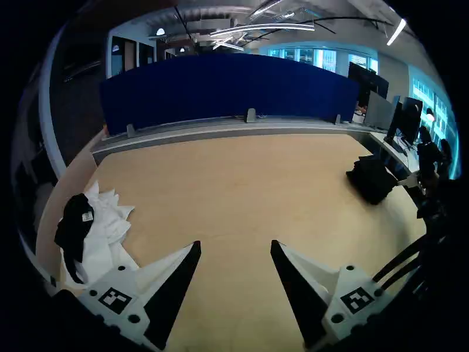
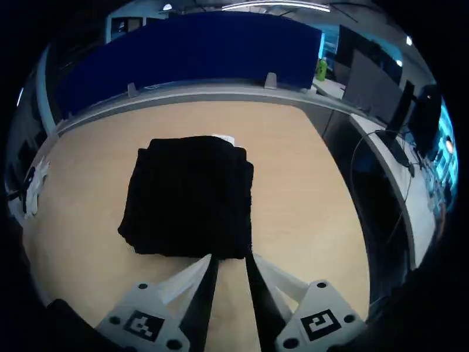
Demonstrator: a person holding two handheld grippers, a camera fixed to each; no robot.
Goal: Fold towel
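Right gripper view has the black towel (image 2: 187, 196) lying on the table (image 2: 305, 176) as a thick, squared-off stack, its near edge right at the tips of my right tongs (image 2: 230, 258). Those tongs are drawn in to a narrow slot; I cannot tell whether they pinch the hem or only touch it. Something white peeps out at the stack's 12 o'clock edge.

I judge the towel soft, limp and light, with nothing fragile about it. Its layers will slide and sag if lifted by one point, so I would take it at a corner or along the folded edge at 6 o'clock and grip through every layer.

My left tongs (image 1: 234, 246) are spread wide over bare wood, holding nothing. At their 9 o'clock a heap of white cloths (image 1: 108, 220) lies loose on the table, not in any bin, with a black cloth (image 1: 73, 226) draped over it.
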